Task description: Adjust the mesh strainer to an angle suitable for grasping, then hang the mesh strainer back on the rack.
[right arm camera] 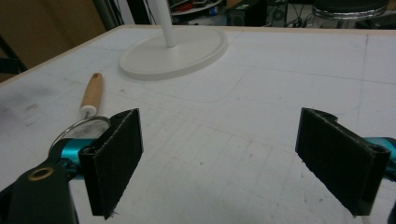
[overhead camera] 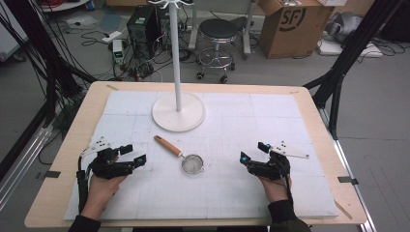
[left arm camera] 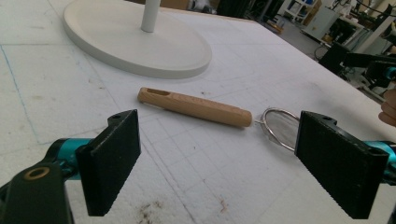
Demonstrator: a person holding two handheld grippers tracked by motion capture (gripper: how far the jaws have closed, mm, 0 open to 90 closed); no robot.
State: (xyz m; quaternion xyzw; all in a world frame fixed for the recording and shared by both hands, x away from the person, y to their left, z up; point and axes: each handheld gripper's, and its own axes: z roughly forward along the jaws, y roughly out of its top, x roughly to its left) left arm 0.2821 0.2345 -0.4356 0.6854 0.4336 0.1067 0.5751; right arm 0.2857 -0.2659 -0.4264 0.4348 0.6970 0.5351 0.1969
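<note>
We have a small strainer (overhead camera: 186, 158) lying flat on the white mat (overhead camera: 251, 193), between the two grippers and just in front of the round base of the white stand (overhead camera: 178, 112). Its wooden handle (left arm camera: 194, 107) points toward the far left; its wire-mesh bowl (left arm camera: 280, 128) faces the person.

Both tools rest low at the near side of the table. The left gripper (left arm camera: 217, 163) has its jaws spread wide with nothing between them, and the handle lies just ahead of the gap. The right gripper (right arm camera: 219, 158) is likewise spread and empty, with the mesh rim (right arm camera: 77, 128) off to one side of its jaw.

We judge the step in hand to be the first approach to the strainer. To do it well:

1. Use the left gripper, since the handle already sits across its line of sight.
2. Advance with the jaws kept wide until the pads straddle the handle's middle, one on each long side.
3. Close on the wood, not on the thin wire neck or the mesh, which would likely bend or slip.
4. Keep the right gripper clear of the bowl until the handle is firmly pinched.
</note>
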